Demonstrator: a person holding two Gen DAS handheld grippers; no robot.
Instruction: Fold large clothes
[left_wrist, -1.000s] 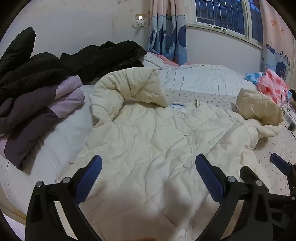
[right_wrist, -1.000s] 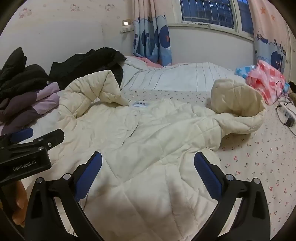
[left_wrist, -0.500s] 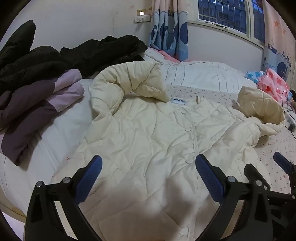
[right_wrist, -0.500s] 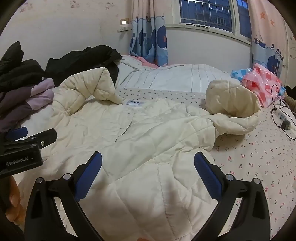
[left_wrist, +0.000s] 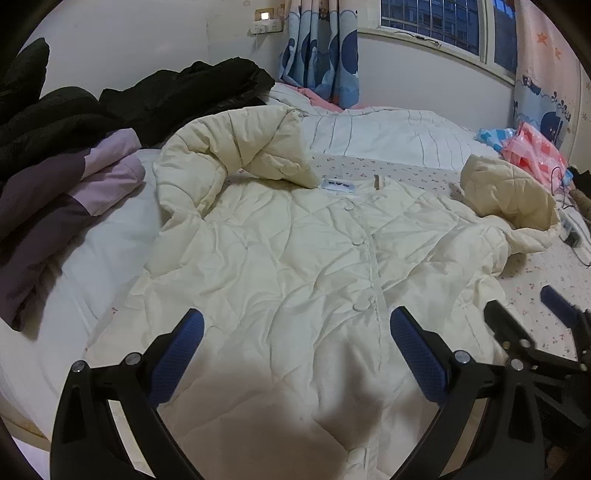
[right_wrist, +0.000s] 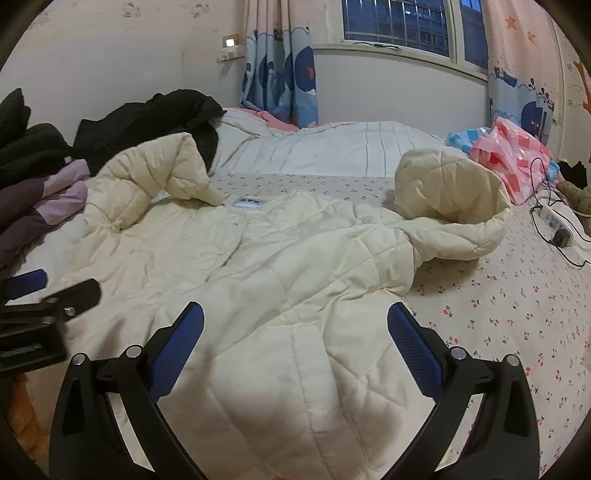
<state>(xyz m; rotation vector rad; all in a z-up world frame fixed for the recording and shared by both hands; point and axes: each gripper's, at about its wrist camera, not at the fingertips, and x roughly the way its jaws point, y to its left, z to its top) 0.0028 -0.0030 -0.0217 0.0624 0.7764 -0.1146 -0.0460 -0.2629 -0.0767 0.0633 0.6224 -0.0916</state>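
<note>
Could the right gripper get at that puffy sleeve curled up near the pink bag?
Probably yes: the right gripper is open, and only flat cream jacket lies between it and the curled sleeve.

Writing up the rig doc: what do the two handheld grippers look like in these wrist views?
Both match: the left gripper and right gripper have black angular plastic frames that branch into two fingers, each tipped with a blue textured pad and pinned with silver round screws. No cables or readable markings show now. No sleeves are visible.

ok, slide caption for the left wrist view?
Open left gripper above buttoned cream quilted jacket spread on bed.
</note>
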